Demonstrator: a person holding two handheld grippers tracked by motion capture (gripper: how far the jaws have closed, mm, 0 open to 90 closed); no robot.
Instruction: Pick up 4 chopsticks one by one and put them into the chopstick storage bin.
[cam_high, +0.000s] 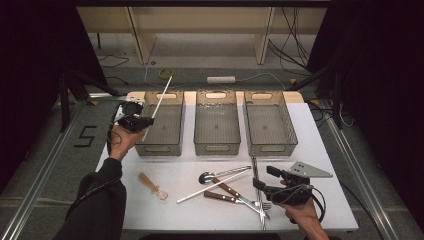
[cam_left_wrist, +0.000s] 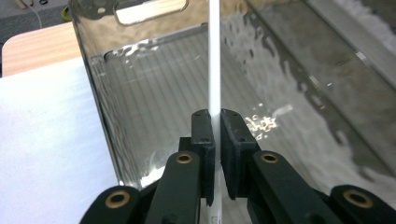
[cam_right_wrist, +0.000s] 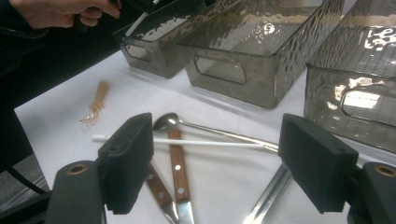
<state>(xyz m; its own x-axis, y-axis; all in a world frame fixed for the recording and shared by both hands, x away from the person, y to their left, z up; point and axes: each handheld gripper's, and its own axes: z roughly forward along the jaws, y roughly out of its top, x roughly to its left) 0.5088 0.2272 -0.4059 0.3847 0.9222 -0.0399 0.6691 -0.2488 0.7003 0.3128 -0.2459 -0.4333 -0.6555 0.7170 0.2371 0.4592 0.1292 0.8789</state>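
Over the left bin (cam_high: 159, 131), left gripper (cam_left_wrist: 215, 140) jaws clamp a white chopstick (cam_left_wrist: 214, 56) (right gripper (cam_right_wrist: 219, 163) gapes wide, empty).

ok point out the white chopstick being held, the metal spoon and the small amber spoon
white chopstick (cam_left_wrist: 214, 60), left gripper view, on its shaft above the jaws
metal spoon (cam_high: 205, 177), high view, on its bowl
small amber spoon (cam_high: 148, 181), high view, on its handle

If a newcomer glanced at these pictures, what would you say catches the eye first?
Probably the white stick pinched in the left gripper, slanting up over the leftmost of three clear bins. Next, the heap of cutlery on the white table in front of the open right gripper.
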